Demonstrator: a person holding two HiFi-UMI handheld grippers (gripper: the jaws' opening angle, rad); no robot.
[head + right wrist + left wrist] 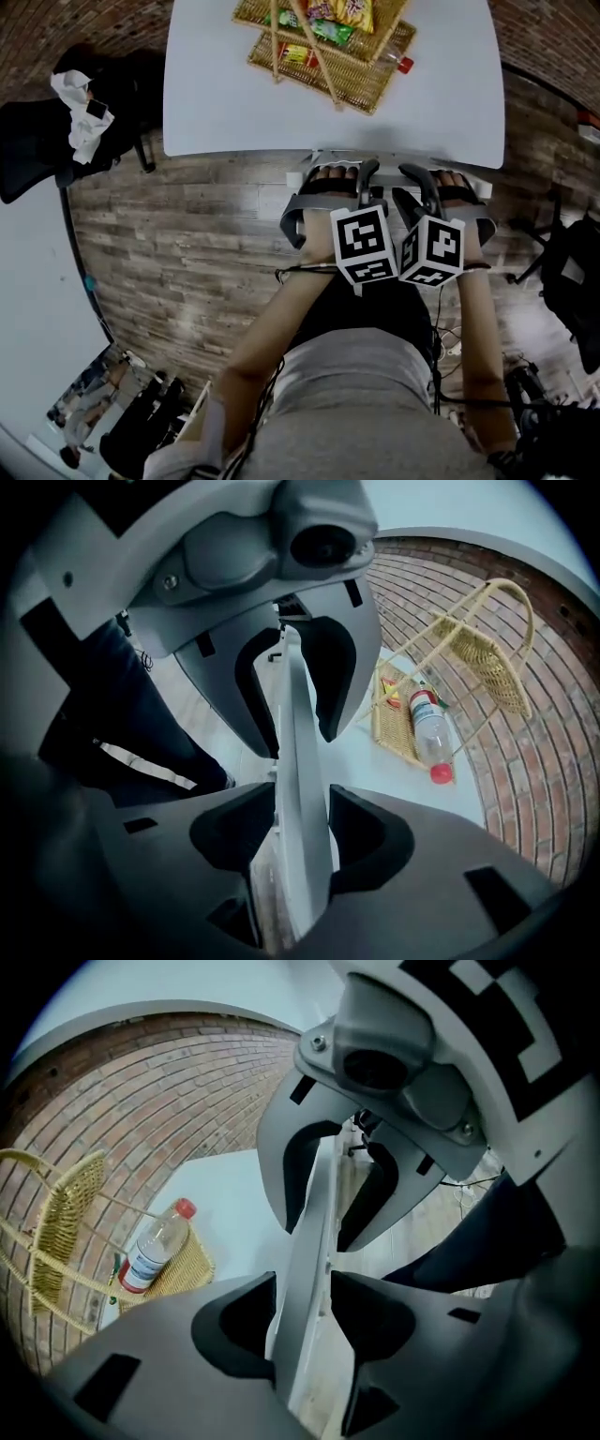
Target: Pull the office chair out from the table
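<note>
Currently your left tongs (302, 1312) and right tongs (300, 841) both stand spread astride the top edge of the office chair's backrest (296, 752), tucked against the bench (234, 103), evidently so a pinch can draw it out.

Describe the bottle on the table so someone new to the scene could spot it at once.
Start at the white table; a two-tier wicker basket sits at its far side. The bottle lies on its side at the lower tier's right edge in the head view. It is the only clear plastic thing there, with a red cap, next to colourful snack packets.
</note>
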